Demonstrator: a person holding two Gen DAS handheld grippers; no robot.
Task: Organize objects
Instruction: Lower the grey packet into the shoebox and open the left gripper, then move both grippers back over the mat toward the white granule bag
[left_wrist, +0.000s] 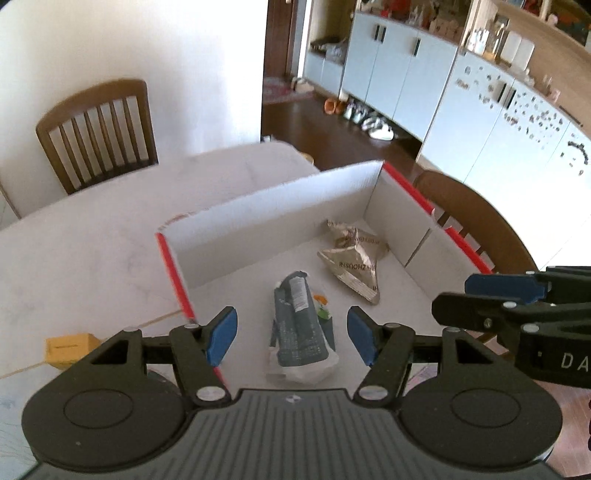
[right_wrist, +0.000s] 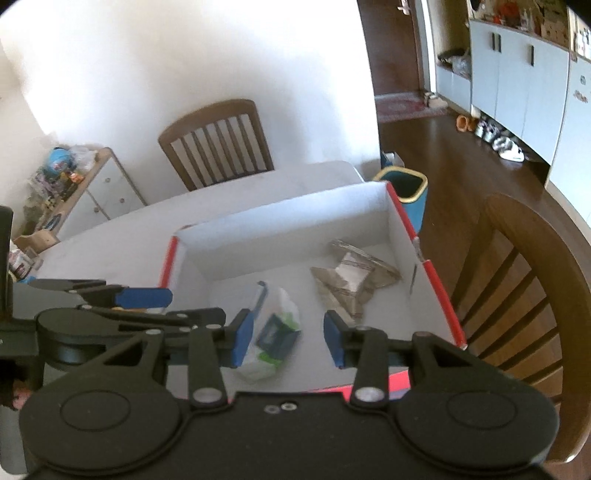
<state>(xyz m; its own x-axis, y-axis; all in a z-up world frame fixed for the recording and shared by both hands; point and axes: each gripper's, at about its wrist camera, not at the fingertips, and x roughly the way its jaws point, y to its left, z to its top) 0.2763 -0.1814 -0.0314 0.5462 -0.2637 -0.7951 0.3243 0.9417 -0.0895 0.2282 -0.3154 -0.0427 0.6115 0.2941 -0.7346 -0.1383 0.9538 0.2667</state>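
Both over the box now: left gripper (left_wrist: 291, 336) gapes empty, right gripper (right_wrist: 288, 338) parted, holding nothing; in the white box (left_wrist: 266, 218) on the table (left_wrist: 92, 258), grey packet (left_wrist: 299, 332) near, tan pouch (left_wrist: 354, 258) beyond

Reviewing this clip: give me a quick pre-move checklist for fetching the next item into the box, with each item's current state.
1. Left gripper empty, jaws apart: ok.
2. Right gripper empty, jaws apart above the box: ok.
3. Grey-and-white packet lying flat on the floor of the white box: ok.
4. Brown foil bag inside the box near its far right corner: ok.
5. Free floor space left in the box for more items: ok.
6. Next item to fetch: a yellow block lies on the table left of the box; whether it belongs to the task: cannot tell.
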